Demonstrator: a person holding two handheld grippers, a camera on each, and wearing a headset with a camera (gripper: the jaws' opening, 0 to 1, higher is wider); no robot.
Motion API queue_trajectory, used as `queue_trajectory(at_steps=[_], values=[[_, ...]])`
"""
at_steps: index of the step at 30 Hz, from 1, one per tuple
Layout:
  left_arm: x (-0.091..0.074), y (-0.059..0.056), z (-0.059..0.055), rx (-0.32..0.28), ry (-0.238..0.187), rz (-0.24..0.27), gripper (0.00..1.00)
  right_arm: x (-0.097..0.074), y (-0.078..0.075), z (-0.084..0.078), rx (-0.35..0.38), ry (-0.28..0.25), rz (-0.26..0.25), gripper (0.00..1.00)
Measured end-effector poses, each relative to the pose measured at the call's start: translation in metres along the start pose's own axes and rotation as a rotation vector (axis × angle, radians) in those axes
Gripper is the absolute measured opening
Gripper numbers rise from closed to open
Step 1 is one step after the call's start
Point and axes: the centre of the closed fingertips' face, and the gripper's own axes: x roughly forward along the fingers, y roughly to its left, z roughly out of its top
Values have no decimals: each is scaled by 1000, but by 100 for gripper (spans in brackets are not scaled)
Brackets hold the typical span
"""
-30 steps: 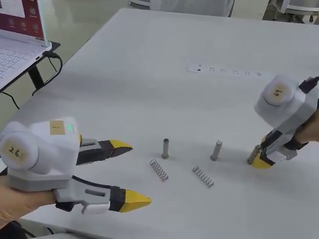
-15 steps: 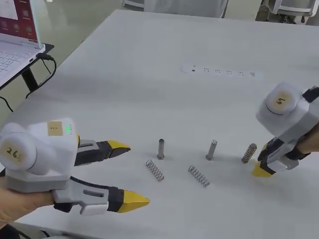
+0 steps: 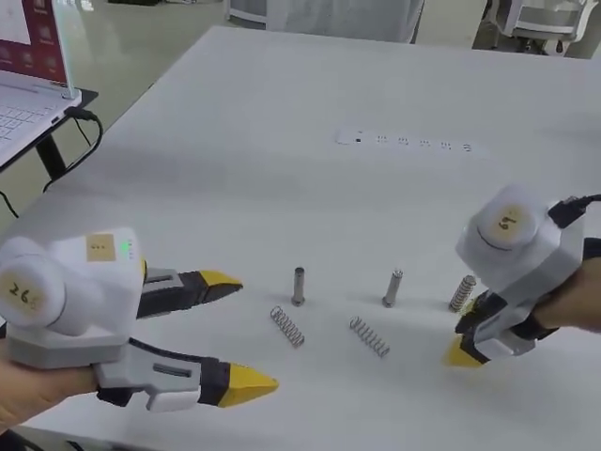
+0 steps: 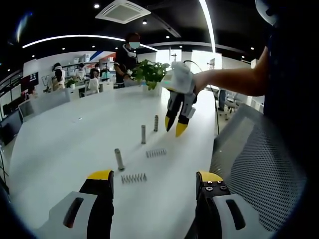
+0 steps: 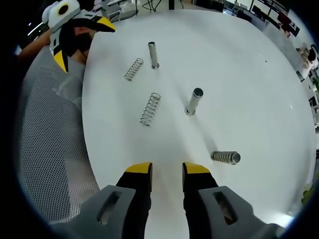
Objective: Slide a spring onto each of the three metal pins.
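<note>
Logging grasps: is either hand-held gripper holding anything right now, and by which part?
Nothing is held: the left hand-held gripper and the right hand-held gripper both have open, empty jaws.

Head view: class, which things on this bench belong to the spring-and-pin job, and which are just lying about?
Belongs to the job: bare pin, second bare pin, pin wearing a spring, loose spring, second loose spring, left gripper, right gripper.
Lying about: laptop, socket strip.
</note>
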Motion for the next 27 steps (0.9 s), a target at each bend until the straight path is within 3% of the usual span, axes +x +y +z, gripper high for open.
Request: queue_trajectory(at_steps=[13, 18, 27], values=[[-1, -3, 1, 4, -5, -1, 62, 13, 26, 39, -14, -93, 31, 20], [-1, -5, 0, 4, -1, -3, 62, 21, 29, 51, 6, -123, 22, 19], [-1, -5, 2, 3, -5, -3, 61, 33, 25, 55, 33, -122, -4, 18]])
